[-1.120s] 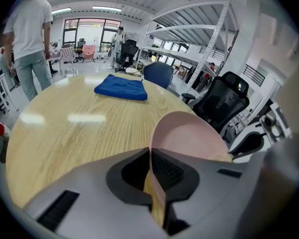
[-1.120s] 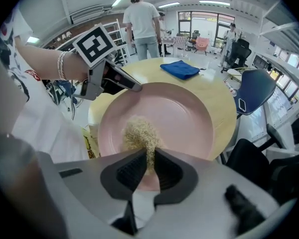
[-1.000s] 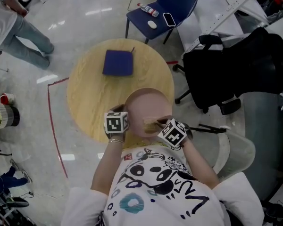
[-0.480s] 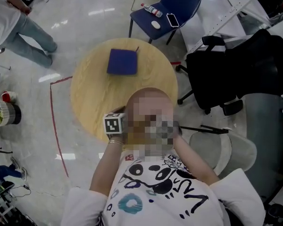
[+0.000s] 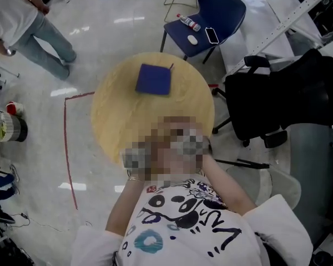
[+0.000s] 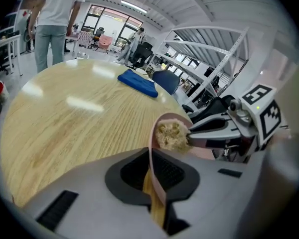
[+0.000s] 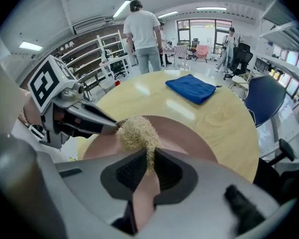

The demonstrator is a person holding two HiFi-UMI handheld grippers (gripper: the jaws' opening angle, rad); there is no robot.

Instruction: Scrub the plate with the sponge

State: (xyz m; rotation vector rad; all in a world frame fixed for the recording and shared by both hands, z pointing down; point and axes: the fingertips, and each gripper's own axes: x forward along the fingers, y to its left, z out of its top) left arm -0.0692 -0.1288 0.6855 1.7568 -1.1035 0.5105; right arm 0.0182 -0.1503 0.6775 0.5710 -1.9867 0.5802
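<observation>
Left gripper view: the left gripper (image 6: 157, 176) has its jaws closed tight on the rim of a pink plate (image 6: 153, 143). The plate is seen edge-on and stands tilted up off the round wooden table (image 6: 65, 128). Just past the jaws, a tan, fibrous sponge (image 6: 172, 136) presses against the plate's inner face near the rim. The right gripper (image 6: 190, 135) reaches in from the right to hold it there.

In the right gripper view, the right gripper (image 7: 149, 168) is clamped on that sponge (image 7: 137, 133), with a tuft pinched between the jaws and the rest bulging above them. The plate (image 7: 199, 138) spreads out behind it. The tips of the left gripper (image 7: 114, 126) come in from the left and sit right beside the sponge. Further out on the table lies a folded blue cloth (image 7: 192, 88).

In the head view, the near edge of the table (image 5: 122, 115) is masked, so the plate and both grippers cannot be made out there. The blue cloth (image 5: 154, 79) and the whole scene sit further right in the frame than a second ago, so the head has turned.

A second ago the sponge lay on the near part of the plate, between the two grippers, with the same two grips in place. It now sits close to the left gripper's hold. That suggests a scrubbing stroke across the plate is under way, with the plate braced by its rim.
</observation>
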